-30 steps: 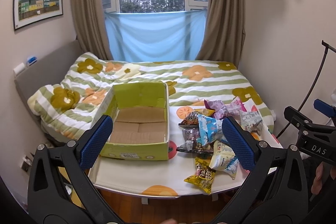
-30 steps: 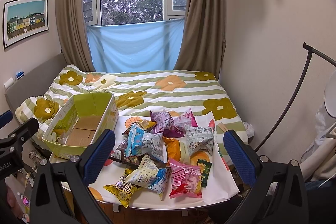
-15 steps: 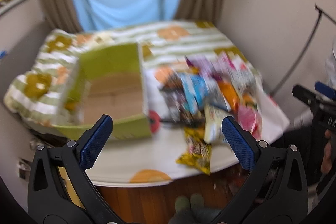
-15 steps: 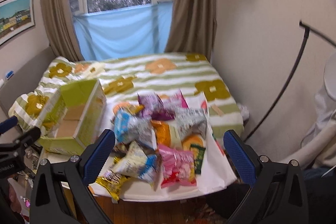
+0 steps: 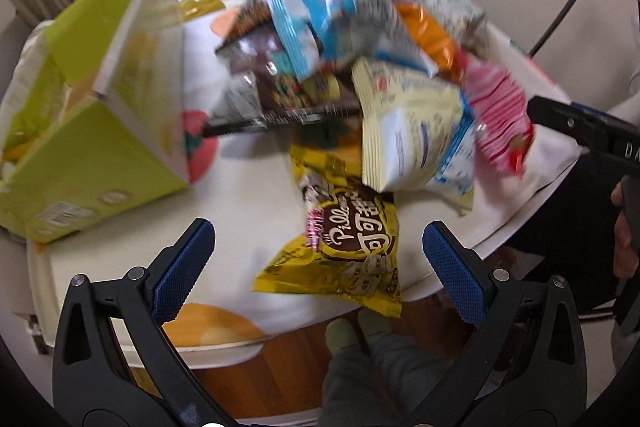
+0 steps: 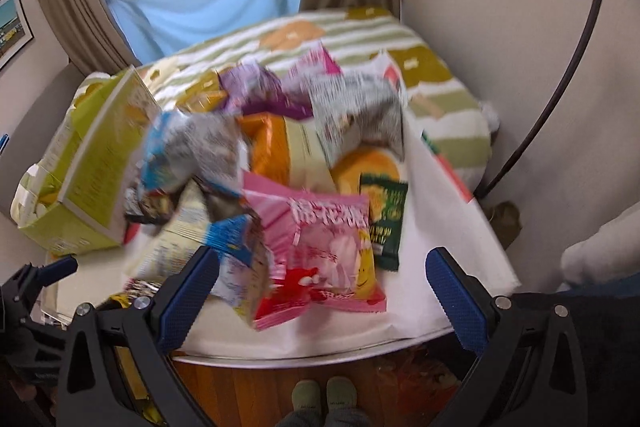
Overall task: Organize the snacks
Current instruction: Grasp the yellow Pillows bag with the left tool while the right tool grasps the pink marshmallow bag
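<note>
A heap of snack bags lies on a white table [image 5: 236,195]. A yellow Pillows bag [image 5: 348,247] lies nearest in the left wrist view, with a cream bag [image 5: 412,131] behind it. A pink bag [image 6: 320,251] lies nearest in the right wrist view, a dark green packet [image 6: 386,219] to its right. An open green cardboard box [image 5: 92,131] stands at the left; it also shows in the right wrist view [image 6: 96,163]. My left gripper [image 5: 318,257] is open over the yellow bag. My right gripper [image 6: 322,287] is open over the pink bag. Both are empty.
A bed with a flowered striped quilt [image 6: 400,47] lies behind the table. A wall and a black curved cable [image 6: 576,79] are at the right. The table's front edge [image 6: 320,359] is close, with wood floor and slippered feet [image 6: 324,399] below.
Both grippers have moved forward and tilted down toward the table. The snacks now fill the views. Both stay open.
</note>
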Motion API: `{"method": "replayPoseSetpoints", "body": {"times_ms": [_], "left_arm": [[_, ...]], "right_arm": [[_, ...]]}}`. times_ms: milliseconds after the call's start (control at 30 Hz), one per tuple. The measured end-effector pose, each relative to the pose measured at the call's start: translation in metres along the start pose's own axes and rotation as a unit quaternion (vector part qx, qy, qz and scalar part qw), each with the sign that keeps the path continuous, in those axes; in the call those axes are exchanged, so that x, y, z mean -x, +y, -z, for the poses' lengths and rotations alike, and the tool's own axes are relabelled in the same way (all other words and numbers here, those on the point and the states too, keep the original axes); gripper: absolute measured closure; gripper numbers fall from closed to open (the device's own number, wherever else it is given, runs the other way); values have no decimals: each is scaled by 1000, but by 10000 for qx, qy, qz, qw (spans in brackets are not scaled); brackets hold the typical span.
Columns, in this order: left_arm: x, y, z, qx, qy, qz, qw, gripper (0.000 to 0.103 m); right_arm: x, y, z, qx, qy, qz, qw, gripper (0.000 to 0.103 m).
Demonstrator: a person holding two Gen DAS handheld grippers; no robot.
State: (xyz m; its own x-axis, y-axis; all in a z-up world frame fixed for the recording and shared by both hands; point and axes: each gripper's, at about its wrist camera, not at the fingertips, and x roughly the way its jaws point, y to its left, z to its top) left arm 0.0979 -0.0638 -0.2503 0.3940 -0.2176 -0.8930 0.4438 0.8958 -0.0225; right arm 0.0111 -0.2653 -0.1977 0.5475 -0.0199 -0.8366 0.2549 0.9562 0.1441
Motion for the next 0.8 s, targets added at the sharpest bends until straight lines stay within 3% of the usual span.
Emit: {"method": "replayPoseSetpoints", "body": {"times_ms": [167,367,600,800], "left_arm": [[-30,-8,5,26,231,-3,9997,2],[-52,-13,5,79,433,-54,9990,23],[-58,-12,8,210,500,73,9985,31],[-49,0,9,351,446,65,9984,36]], "right_arm": [[-33,-7,4,96,250,-176,9995,0],[-53,-9,3,208,361,-329,9986,0],[-73,-14,-2,188,545,-502,9971,3],[-81,-9,-5,241,668,-663,9953,15]]}}
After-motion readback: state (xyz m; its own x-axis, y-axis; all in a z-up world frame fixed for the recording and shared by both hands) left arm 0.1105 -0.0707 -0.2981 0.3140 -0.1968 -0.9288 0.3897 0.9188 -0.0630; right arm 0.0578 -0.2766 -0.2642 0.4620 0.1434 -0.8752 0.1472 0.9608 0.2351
